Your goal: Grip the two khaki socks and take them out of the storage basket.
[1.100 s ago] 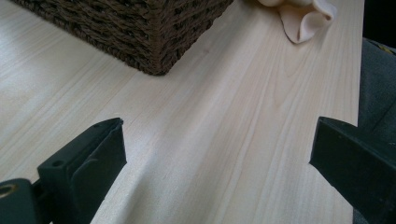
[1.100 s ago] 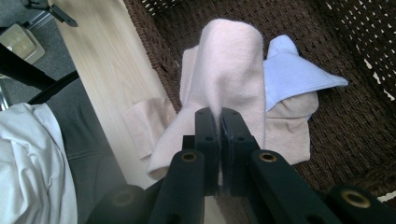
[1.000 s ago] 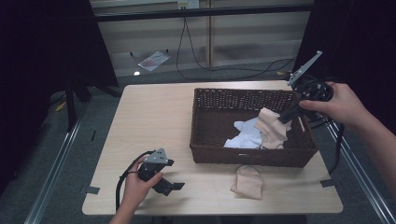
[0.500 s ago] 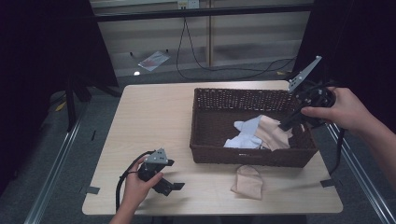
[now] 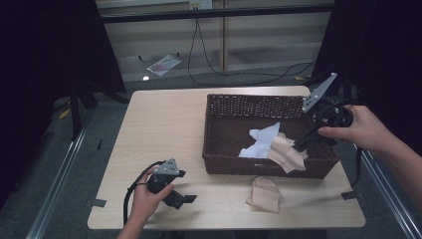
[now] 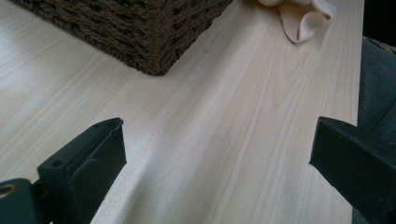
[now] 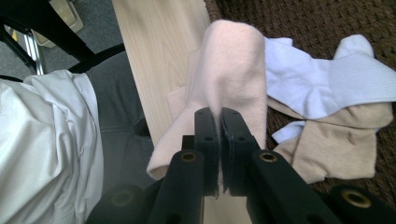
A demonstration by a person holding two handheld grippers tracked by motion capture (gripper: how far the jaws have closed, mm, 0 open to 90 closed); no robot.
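My right gripper [image 5: 299, 145] [image 7: 218, 115] is shut on a pale peach sock [image 5: 287, 153] [image 7: 231, 70], which hangs from its jaws over the front right part of a brown wicker basket [image 5: 259, 165] [image 7: 327, 18]. Inside the basket lie a white sock [image 5: 262, 141] [image 7: 322, 79] and a tan sock [image 7: 332, 140]. Another peach sock [image 5: 264, 193] [image 6: 303, 16] lies on the table just in front of the basket. My left gripper [image 5: 185, 199] [image 6: 217, 140] rests low on the table's near left, open, with bare wood between its jaws.
The light wooden table [image 5: 164, 129] has open room left of the basket [image 6: 140, 32]. Its near edge runs close beside my left gripper. Cables and a paper sheet [image 5: 161, 63] lie on the floor beyond the table. The person's lap and white shirt [image 7: 51, 140] are below the right gripper.
My right gripper has sunk and come nearer with the peach sock, which now hangs lower at the basket's front. The left gripper has stayed put.
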